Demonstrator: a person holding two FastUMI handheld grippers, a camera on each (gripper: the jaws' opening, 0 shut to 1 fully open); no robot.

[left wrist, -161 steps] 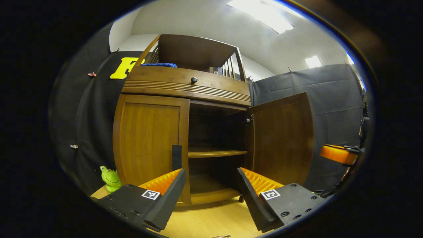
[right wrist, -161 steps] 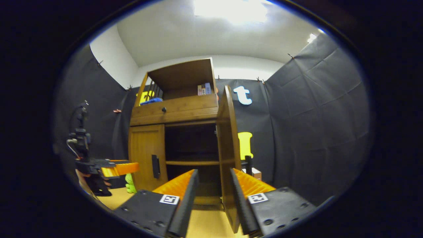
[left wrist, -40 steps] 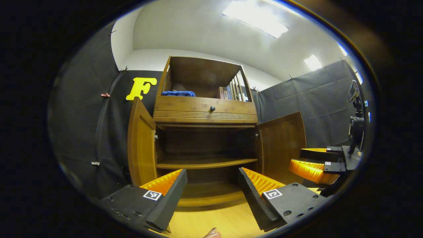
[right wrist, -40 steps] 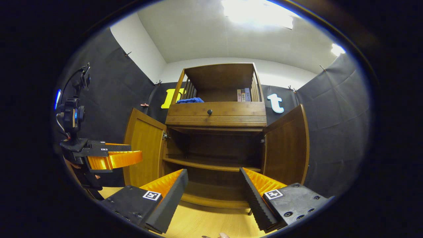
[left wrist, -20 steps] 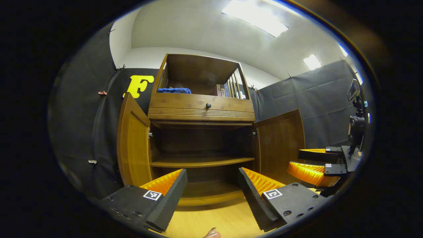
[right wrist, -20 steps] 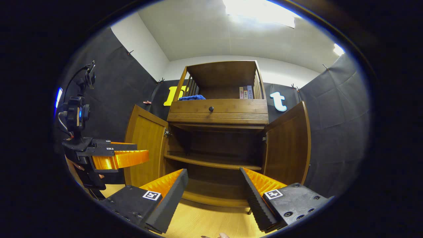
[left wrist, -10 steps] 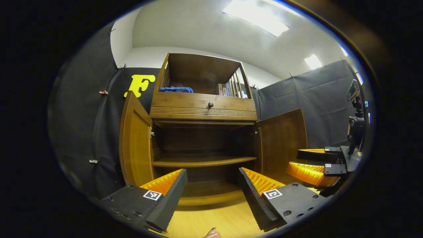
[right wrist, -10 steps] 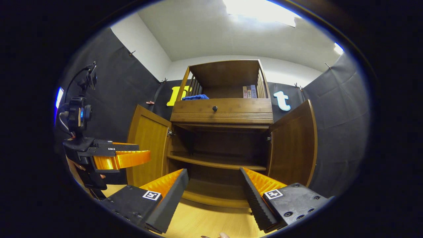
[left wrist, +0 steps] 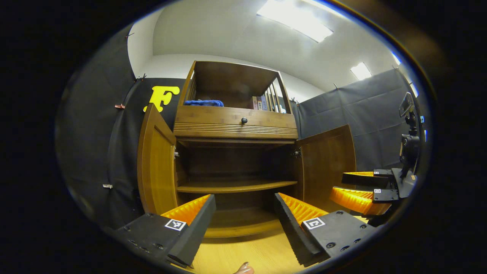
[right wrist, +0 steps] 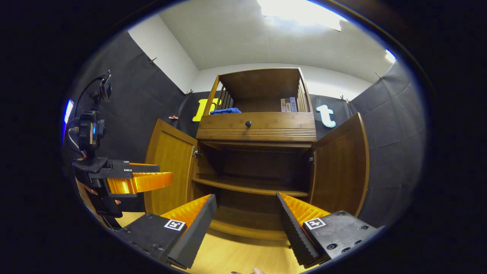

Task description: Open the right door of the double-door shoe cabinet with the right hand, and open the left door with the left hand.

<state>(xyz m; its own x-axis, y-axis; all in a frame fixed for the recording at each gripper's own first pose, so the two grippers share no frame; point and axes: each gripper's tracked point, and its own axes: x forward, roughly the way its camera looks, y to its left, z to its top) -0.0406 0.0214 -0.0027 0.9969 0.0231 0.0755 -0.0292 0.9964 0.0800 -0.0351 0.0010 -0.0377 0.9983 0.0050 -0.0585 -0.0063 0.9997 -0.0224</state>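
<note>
We find both grippers spread, grasping nothing: left gripper point(left wrist: 243, 217), right gripper point(right wrist: 245, 217); left door point(left wrist: 154, 167) and right door point(right wrist: 340, 167) stand swung open; we judge the wood panels stiff, light on hinges, best gripped at free edges.

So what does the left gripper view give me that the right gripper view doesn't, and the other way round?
The left gripper view looks over the left gripper's own open black-and-orange fingers. It catches the right gripper side-on at its right edge, and the left door nearly edge-on.

The right gripper view swaps this: the right gripper's fingers are at the bottom, the left gripper is side-on at the left edge, and the left door's inner face is turned toward the camera.

Both have the brown wooden cabinet with the right door open too, its bare shelf, the blue cloth and the books.
</note>
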